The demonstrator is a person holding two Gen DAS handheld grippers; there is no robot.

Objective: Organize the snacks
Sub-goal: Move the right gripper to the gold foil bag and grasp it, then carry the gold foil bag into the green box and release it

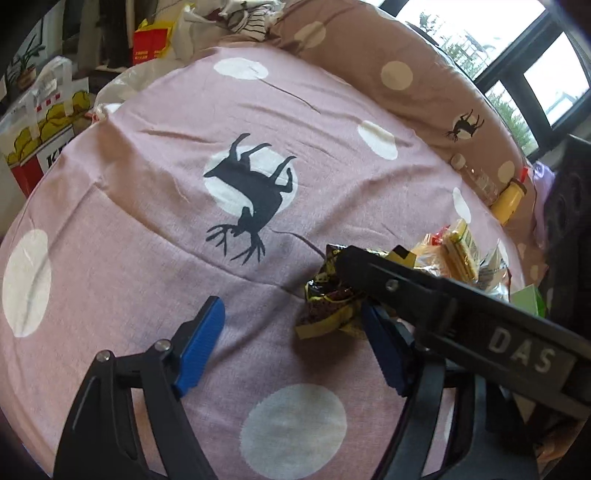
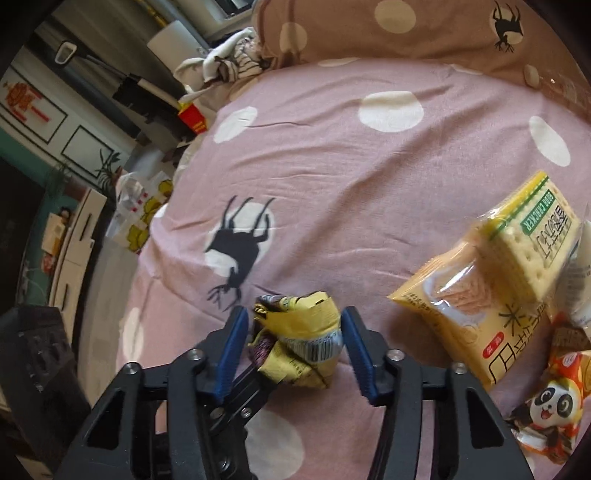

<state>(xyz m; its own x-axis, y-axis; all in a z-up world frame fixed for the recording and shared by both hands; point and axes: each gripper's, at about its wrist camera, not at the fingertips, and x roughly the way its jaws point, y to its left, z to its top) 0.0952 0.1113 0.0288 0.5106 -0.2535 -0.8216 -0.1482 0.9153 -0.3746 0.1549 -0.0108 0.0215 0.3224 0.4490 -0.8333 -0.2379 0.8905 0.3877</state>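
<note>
Crumpling threatens if you squeeze: right gripper (image 2: 295,343) stands partly open around the yellow snack packet (image 2: 299,339), left gripper (image 1: 295,347) empty, wide.

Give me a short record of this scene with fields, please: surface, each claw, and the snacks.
surface: pink bedsheet with white dots and a deer print
right claw: around a crumpled yellow wrapper; pads close on both sides, firm contact cannot be told
left claw: open, nothing between the pads, next to the wrapper
snack pile: cracker pack, yellow biscuit pack, panda pack, all to the right of the wrapper
far edge: brown dotted pillow
</note>
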